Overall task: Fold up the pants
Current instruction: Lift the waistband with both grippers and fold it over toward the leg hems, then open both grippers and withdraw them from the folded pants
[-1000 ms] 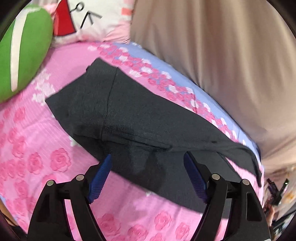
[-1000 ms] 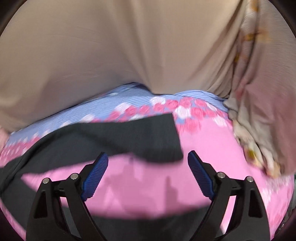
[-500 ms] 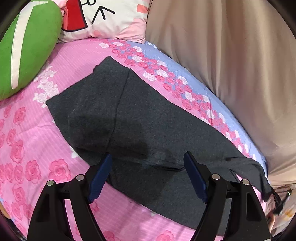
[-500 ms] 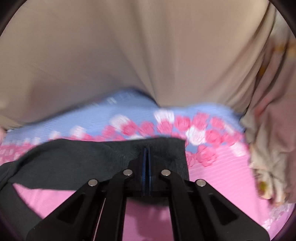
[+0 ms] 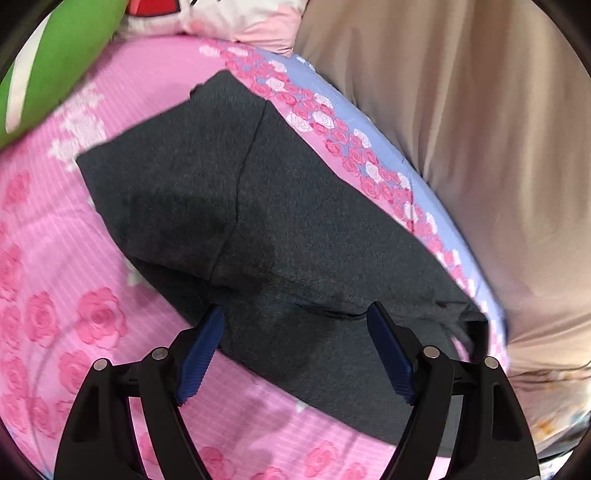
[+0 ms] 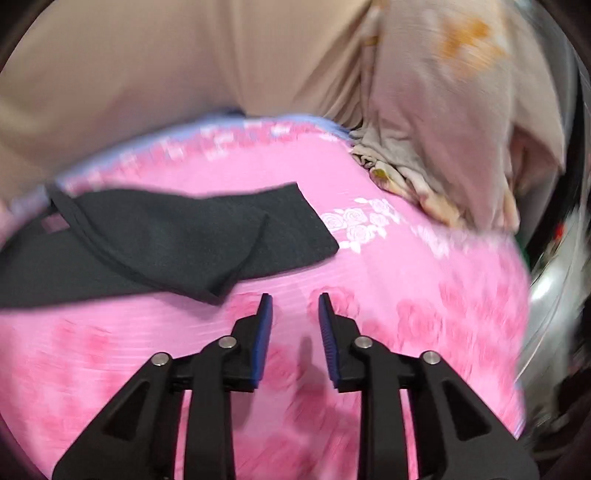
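Observation:
Dark grey pants (image 5: 280, 221) lie flat on a pink rose-print bedsheet (image 5: 55, 277), folded lengthwise, the waist end toward the pillows. My left gripper (image 5: 295, 325) is open and empty, its jaws hovering over the pants' near edge. In the right wrist view the leg ends (image 6: 192, 240) lie on the sheet (image 6: 406, 277), one hem corner turned over. My right gripper (image 6: 295, 306) is open a little and empty, above the bare sheet just right of the leg ends.
A green cushion (image 5: 55, 62) and a white-and-pink pillow (image 5: 236, 18) sit at the head of the bed. A beige curtain (image 5: 461, 129) hangs along the far edge. A crumpled pale floral cloth (image 6: 443, 129) lies at the bed's right end.
My right gripper was shut on the leg hem half a second ago; it has let go, opened slightly and pulled back. The left view has shifted slightly over the pants.

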`<state>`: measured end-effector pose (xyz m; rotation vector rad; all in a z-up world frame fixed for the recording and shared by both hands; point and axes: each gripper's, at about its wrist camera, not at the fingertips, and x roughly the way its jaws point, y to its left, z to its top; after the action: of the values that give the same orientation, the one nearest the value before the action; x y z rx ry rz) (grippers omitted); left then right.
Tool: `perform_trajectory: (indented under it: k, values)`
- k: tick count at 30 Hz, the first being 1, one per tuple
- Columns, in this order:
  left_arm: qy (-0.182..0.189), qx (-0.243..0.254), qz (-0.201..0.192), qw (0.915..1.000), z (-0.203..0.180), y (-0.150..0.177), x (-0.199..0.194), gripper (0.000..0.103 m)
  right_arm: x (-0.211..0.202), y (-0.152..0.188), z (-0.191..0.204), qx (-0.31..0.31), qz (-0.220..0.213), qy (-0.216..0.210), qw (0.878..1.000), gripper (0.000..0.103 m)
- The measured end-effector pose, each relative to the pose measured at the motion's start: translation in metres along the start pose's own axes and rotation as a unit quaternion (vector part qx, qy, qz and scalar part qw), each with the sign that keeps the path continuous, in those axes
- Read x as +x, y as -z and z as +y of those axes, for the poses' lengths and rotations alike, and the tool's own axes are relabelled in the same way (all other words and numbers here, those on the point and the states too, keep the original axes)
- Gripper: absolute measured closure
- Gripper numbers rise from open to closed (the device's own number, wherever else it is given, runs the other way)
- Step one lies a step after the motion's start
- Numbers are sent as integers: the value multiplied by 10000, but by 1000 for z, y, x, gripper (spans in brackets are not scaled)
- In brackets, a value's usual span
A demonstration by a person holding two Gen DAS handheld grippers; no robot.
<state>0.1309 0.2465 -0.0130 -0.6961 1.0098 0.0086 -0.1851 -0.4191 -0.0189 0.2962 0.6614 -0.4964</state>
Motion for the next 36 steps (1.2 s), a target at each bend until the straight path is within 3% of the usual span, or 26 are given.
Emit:
perform_trajectory:
  k: [1, 2, 5, 9, 10, 11, 12, 13, 14, 16, 18, 20, 21, 25, 27, 28, 29, 30, 31, 33, 36]
  values:
    - [45, -74, 21, 10000, 1, -1, 1, 27, -13, -2, 6, 149, -177, -102, 9997, 31]
    - [153, -197, 50, 9997, 3, -3, 3, 26, -19, -5, 12, 276, -231, -340, 9988, 25]
    - [435, -633, 208, 9968, 10, -10, 12, 26, -14, -14, 30, 495, -79, -763, 9958, 25]
    - [644, -1170, 356, 9904, 21, -20, 25, 28, 32, -10, 32, 893, 438, -608, 9932, 25]
    - [688, -1192, 343, 9899, 21, -23, 24, 29, 45, -6, 29, 1093, 606, -706, 9896, 39]
    - [725, -1117, 291, 9907, 19, -24, 23, 41, 59, -6, 28, 1188, 770, -845, 9863, 55]
    - [725, -984, 258, 9922, 16, -26, 22, 74, 71, -5, 28, 1204, 926, -905, 9843, 86]
    - [667, -726, 338, 9945, 12, -29, 23, 91, 72, -7, 38, 1083, 941, -884, 9857, 88]
    - [716, -614, 434, 9946, 10, -30, 24, 101, 66, -12, 48, 804, 822, -782, 9903, 89]
    - [718, -433, 479, 9953, 7, -33, 19, 101, 38, -32, 65, 244, 325, -489, 9980, 91]
    - [612, -151, 300, 9976, 2, -36, 4, 101, 7, -55, 66, 87, -222, -426, 9988, 91]
    - [579, 74, 241, 9980, -2, -37, -5, 101, -15, -76, 55, -94, -641, -76, 9979, 91]
    - [514, 133, 212, 9984, -2, -36, -7, 101, -11, -80, 47, -193, -640, 179, 9976, 91]
    - [171, 302, 319, 9989, 6, -33, 6, 98, 71, -57, -5, 13, 529, 867, 9948, 84]
    - [217, 212, 434, 9986, 13, -32, 10, 92, 77, -43, -7, 37, 682, 1150, 9910, 84]
    - [209, 154, 379, 9989, 17, -32, 6, 90, 65, -37, -2, 53, 470, 1107, 9927, 78]
    - [129, 108, 274, 9995, 19, -33, 1, 77, 52, -35, 4, 74, 296, 1050, 9940, 68]
    - [52, 59, 173, 9998, 25, -35, -8, 60, 39, -34, 10, 85, 92, 1006, 9949, 44]
    - [66, -8, 96, 9999, 27, -36, -12, 55, 23, -30, 21, 86, -178, 906, 9957, 31]
    - [369, -211, 329, 9986, 29, -40, -8, 34, 2, -27, 38, 14, -384, 665, 9970, 31]
    - [519, -539, 813, 9939, 30, -41, 14, 35, -12, -19, 69, -4, -422, 196, 9989, 31]
